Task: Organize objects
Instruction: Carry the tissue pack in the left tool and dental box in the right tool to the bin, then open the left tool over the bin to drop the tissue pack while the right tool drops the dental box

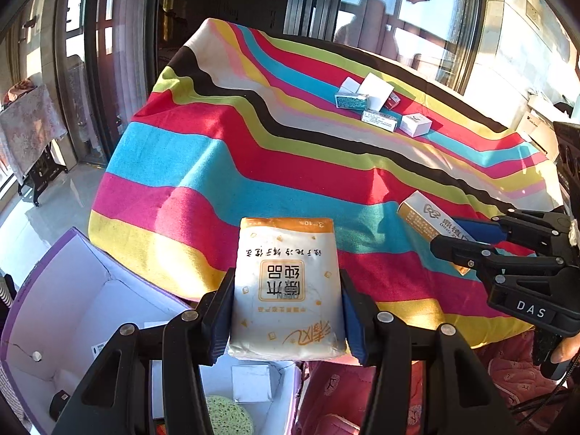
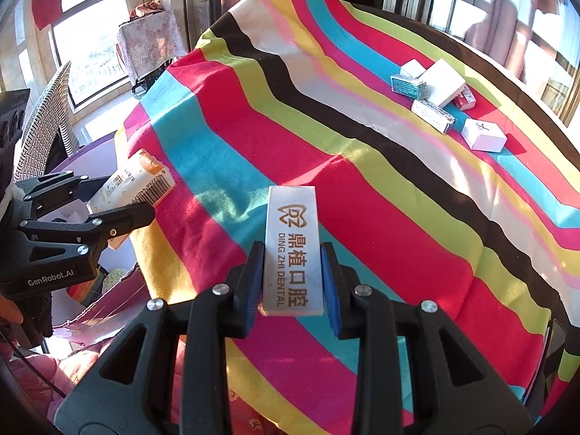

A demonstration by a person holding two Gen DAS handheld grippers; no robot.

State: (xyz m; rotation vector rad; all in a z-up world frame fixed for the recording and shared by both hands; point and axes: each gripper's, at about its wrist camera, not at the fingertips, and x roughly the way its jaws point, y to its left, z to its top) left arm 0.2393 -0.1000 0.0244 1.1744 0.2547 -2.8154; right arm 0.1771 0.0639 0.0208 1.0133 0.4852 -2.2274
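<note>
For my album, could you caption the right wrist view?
Right gripper clamps a silver dental-branded box above the rainbow-striped tablecloth; the left gripper holds a white-and-orange tissue pack.

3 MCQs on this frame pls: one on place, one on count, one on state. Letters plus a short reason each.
1. Where do the loose small boxes lie?
A. far side of the striped cloth
B. inside the white bin
C. on the floor

2. How many items are held in hand-held grippers?
A. none
B. one
C. two

3. What is the right hand-held gripper doing?
A. open, empty
B. shut on the dental box
C. shut on a sponge

Key: A, they sit grouped on the cloth far from both grippers; C, the left hand-held gripper clamps the tissue pack, the right clamps the box; B, its pads press the box's sides.
</note>
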